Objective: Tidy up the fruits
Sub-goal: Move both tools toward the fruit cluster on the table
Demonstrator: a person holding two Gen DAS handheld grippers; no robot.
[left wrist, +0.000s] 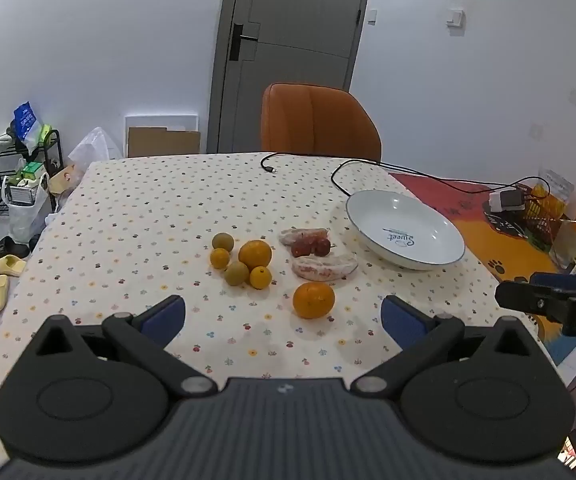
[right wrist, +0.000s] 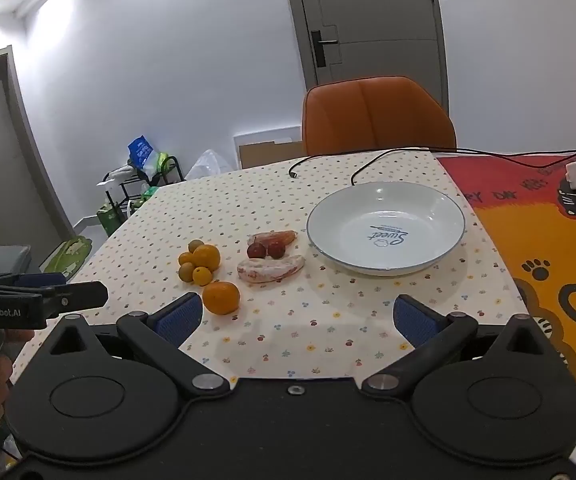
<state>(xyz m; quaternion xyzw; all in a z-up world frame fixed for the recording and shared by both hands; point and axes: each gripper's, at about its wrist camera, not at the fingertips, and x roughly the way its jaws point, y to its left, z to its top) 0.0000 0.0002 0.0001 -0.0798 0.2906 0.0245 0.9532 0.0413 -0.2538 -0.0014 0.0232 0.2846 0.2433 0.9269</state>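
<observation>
Both hand-held grippers, left (left wrist: 283, 316) and right (right wrist: 296, 318), hover wide open and empty over loose fruit (left wrist: 313, 300) beside an empty plate (left wrist: 440, 258), ready for sorting

Black claws (left wrist: 283, 322), blue pads (right wrist: 179, 317), "GenRobot.AI" lettering

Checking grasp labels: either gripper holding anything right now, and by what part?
Nothing is held. The left gripper and right gripper are both open, above the tablecloth; the nearest orange lies loose, untouched.

Table (right wrist: 271, 344) in dotted cloth, bearing white plate (right wrist: 448, 248), oranges (right wrist: 220, 298), wrapped fruit (right wrist: 269, 269), black cable (right wrist: 368, 166)
</observation>
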